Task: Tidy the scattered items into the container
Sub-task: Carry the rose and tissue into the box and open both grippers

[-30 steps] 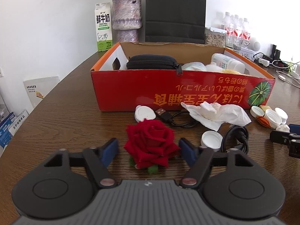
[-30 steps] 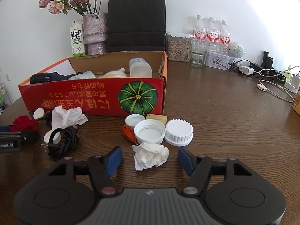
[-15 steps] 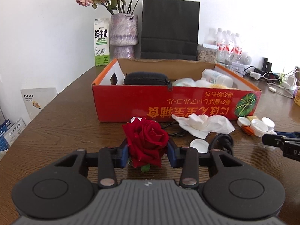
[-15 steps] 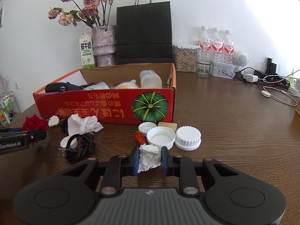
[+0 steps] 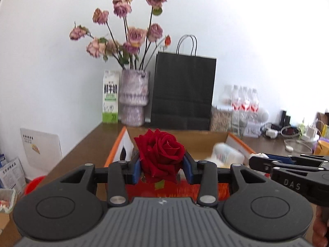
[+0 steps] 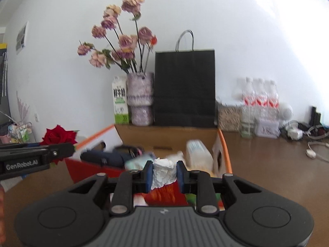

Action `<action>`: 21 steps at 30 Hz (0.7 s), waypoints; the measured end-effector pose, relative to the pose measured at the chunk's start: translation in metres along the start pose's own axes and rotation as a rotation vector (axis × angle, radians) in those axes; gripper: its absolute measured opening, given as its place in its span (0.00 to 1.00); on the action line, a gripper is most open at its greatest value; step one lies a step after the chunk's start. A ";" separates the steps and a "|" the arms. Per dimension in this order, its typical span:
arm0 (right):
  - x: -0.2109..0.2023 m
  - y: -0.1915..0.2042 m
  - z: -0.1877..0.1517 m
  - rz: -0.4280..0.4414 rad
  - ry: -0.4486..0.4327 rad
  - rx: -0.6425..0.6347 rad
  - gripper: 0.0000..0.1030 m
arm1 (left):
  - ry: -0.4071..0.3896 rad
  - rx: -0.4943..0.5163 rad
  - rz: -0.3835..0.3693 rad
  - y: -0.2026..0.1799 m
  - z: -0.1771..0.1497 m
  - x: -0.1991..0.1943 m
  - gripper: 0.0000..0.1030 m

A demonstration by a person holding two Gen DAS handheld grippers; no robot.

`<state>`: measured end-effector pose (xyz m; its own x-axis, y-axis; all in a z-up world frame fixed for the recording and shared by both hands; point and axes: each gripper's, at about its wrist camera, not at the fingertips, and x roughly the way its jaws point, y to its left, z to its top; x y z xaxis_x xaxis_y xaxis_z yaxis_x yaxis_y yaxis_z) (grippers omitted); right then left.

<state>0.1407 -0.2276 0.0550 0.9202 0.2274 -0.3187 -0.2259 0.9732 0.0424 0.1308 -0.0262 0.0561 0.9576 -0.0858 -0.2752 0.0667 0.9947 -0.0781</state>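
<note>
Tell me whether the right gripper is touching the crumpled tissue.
Touching. The right wrist view shows the right gripper shut on the crumpled tissue, both blue pads pressed against its sides with no gap.

Black grippers, blue fingers (image 5: 135, 169) (silver screws).

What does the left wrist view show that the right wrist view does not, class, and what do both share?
Only the left wrist view shows the white card leaning on the wall and the left hand-held gripper from behind, shut on the red rose. Only the right wrist view shows the right hand-held gripper shut on the crumpled tissue, and the black pouch in the box. Both share the red box, milk carton, vase, black bag and rose.
</note>
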 end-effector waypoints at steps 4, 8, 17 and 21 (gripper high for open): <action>0.028 0.011 0.029 0.004 -0.054 0.010 0.22 | -0.033 -0.031 0.039 0.000 0.020 0.025 0.40; 0.062 0.012 0.047 -0.009 -0.064 0.043 0.22 | -0.038 -0.061 0.060 0.004 0.034 0.063 0.40; 0.124 0.000 0.027 -0.061 -0.036 0.033 0.22 | 0.025 -0.056 0.103 0.025 0.011 0.134 0.39; 0.124 -0.003 0.024 -0.070 -0.038 0.058 0.22 | 0.020 -0.064 0.101 0.029 0.010 0.131 0.39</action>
<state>0.2632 -0.2014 0.0380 0.9448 0.1591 -0.2863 -0.1431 0.9868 0.0762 0.2606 -0.0083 0.0273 0.9525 0.0134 -0.3041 -0.0489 0.9928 -0.1093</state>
